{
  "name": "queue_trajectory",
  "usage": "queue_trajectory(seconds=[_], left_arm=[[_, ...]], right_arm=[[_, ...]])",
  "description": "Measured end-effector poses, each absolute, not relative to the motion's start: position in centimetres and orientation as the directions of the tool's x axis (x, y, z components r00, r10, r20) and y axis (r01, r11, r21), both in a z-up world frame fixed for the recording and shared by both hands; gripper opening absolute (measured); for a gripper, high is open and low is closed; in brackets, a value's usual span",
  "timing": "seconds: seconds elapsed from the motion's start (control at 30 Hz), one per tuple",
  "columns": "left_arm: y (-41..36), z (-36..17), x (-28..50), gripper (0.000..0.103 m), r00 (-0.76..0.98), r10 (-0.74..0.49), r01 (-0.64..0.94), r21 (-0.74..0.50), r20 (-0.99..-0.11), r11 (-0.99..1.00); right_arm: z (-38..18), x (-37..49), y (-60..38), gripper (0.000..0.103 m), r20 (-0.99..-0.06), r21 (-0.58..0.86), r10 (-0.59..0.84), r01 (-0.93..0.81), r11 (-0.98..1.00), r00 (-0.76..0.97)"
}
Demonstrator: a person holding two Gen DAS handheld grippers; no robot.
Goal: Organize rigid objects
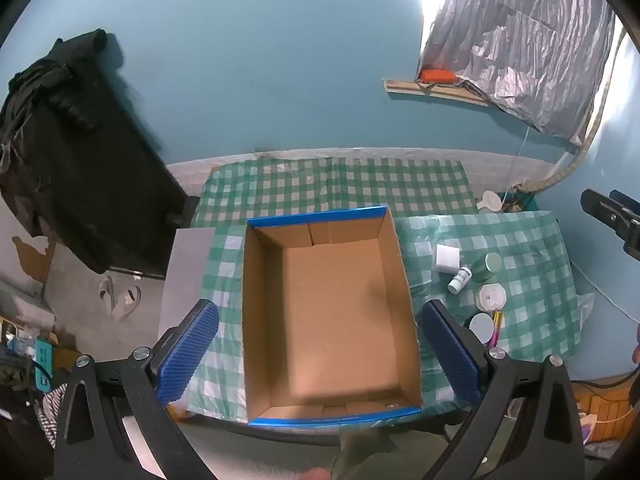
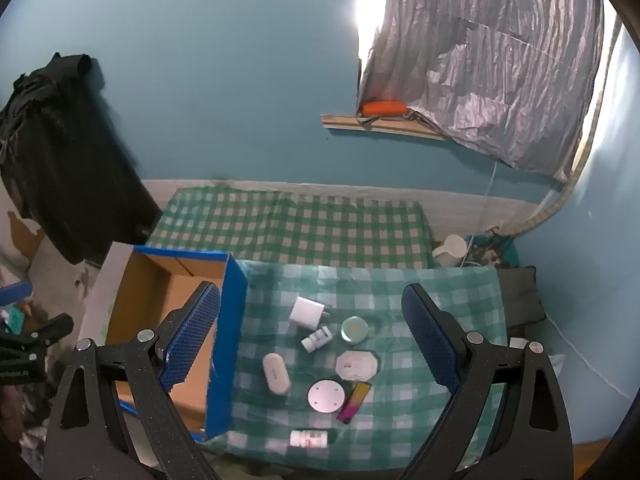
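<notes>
Both sets of tongs hang spread wide with nothing between them: the left tongs [image 1: 320, 356] over the empty cardboard box [image 1: 332, 320], the right tongs [image 2: 312, 344] over the small things laid out on the checked cloth [image 2: 420, 420] of the worktop, just beside the box's blue outer wall. There lie a white cube charger [image 2: 306, 312], a small white bottle [image 2: 316, 338], a green round tin [image 2: 354, 330], a white octagonal case [image 2: 357, 365], a white oval case [image 2: 276, 373], a white disc [image 2: 326, 396], a pink-and-yellow stick [image 2: 354, 397] and, nearest the edge, a bottle lying on its side [image 2: 308, 439]. The likeliest trouble is crowding: the disc and the stick touch, and the bottle sits close to the charger, so wide tongs coming down on one may shove or catch its neighbour. The flat disc offers little to pinch and could slip; the lying bottle may roll off the near edge. The loose cloth could bunch under a finger. Labels are too blurred to read, the oval case is out of the left view, and what carries the box beneath the cloth stays hidden.
</notes>
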State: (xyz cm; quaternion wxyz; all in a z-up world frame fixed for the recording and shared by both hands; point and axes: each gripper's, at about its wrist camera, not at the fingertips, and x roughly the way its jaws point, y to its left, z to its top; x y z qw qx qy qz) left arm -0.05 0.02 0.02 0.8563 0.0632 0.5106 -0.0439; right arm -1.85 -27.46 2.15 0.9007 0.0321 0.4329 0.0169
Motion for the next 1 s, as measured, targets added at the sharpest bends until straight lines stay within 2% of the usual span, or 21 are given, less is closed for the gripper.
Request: queue_trajectory(seconds=[1.0], left_arm=[[-0.3,-0.2,-0.8,0.102,0.460,-0.029,0.162,0.052,-0.888,0.986]], right_arm=[[1.7,-1.8,-27.1,0.093,-0.797,0.085,0.072,-0.008,0.996,0.600]])
